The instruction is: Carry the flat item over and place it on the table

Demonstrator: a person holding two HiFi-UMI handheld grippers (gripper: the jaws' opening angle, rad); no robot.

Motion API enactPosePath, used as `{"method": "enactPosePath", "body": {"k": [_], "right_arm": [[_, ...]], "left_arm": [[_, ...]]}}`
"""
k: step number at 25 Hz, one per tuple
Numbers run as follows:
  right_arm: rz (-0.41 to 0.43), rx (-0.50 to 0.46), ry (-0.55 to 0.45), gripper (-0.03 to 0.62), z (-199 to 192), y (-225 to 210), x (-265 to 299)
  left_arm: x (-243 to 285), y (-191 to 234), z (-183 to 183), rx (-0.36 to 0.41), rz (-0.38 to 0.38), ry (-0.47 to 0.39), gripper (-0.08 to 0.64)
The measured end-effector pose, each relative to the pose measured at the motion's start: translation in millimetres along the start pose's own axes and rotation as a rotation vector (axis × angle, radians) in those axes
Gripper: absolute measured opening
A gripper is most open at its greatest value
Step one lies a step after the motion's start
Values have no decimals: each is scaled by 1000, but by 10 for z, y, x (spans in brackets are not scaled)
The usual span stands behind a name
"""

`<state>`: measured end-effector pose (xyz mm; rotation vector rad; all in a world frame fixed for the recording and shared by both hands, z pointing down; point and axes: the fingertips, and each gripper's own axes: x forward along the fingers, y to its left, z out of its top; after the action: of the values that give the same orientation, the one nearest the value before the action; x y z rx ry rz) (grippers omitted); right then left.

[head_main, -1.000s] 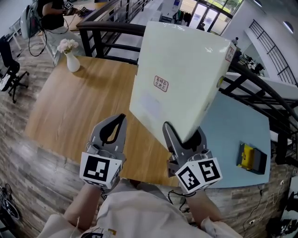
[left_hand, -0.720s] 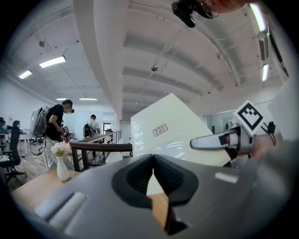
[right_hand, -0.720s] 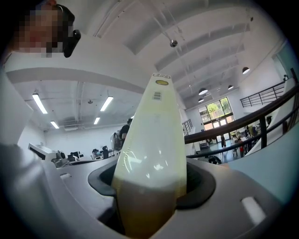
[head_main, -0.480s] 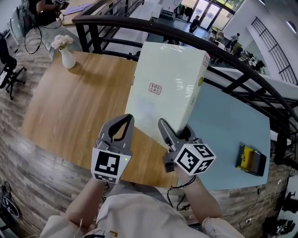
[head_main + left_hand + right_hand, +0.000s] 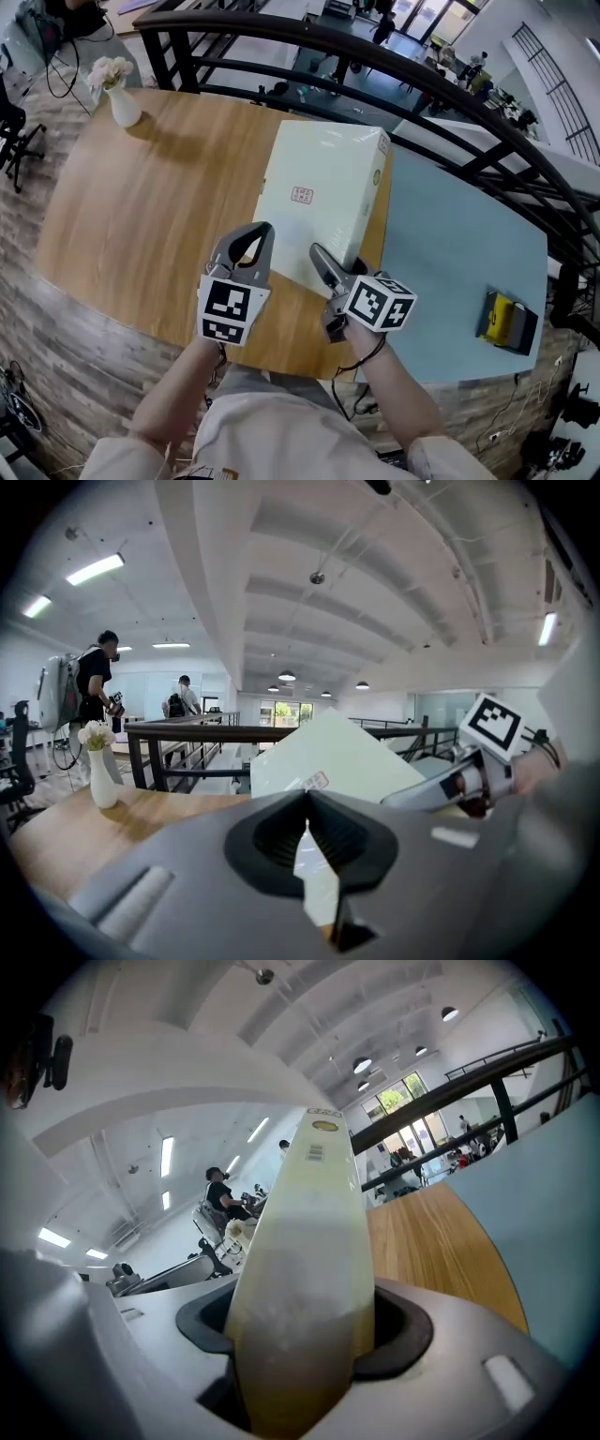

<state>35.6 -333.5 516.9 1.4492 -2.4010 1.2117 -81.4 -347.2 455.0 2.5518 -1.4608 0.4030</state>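
The flat item is a large, thin cream box [image 5: 319, 192] with a small red stamp on its face. It is held at a slant over the right part of the wooden table [image 5: 141, 216], far edge higher. My right gripper [image 5: 342, 269] is shut on the box's near edge. In the right gripper view the box's edge [image 5: 305, 1241] fills the gap of the right gripper [image 5: 300, 1335]. My left gripper [image 5: 255, 236] hovers just left of the box, shut and empty. From the left gripper [image 5: 307, 799] the box [image 5: 342, 752] shows ahead. Whether the box touches the table I cannot tell.
A white vase of flowers [image 5: 117, 89] stands at the wooden table's far left. A pale blue table [image 5: 459, 253] adjoins on the right, with a yellow and black object [image 5: 506, 319] near its right end. A black railing [image 5: 281, 37] runs behind both tables. People stand in the background.
The box has come down from a steep, raised tilt to a much flatter slant low over the table. Both grippers have moved forward and lower with it.
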Motion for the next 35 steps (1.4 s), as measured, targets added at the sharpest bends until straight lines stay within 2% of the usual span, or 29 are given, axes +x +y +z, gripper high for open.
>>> {"method": "enactPosePath", "body": {"k": [7, 12, 21, 28, 31, 35], "right_arm": [[-8, 67, 84, 314, -170, -355, 422], [-30, 143, 113, 314, -269, -578, 682], [51, 377, 139, 328, -439, -852, 1050], [87, 403, 146, 337, -481, -1057, 1190], [53, 421, 153, 358, -540, -1247, 1260], [-55, 441, 180, 396, -606, -1524, 1339]], "left_arm": [[420, 194, -478, -78, -1, 91, 3], [642, 285, -788, -172, -7, 142, 3], [876, 464, -1144, -210, -10, 193, 3], [888, 444, -1196, -245, -32, 195, 3], [911, 386, -1261, -241, -41, 209, 3], [950, 281, -1345, -233, -55, 229, 3]]}}
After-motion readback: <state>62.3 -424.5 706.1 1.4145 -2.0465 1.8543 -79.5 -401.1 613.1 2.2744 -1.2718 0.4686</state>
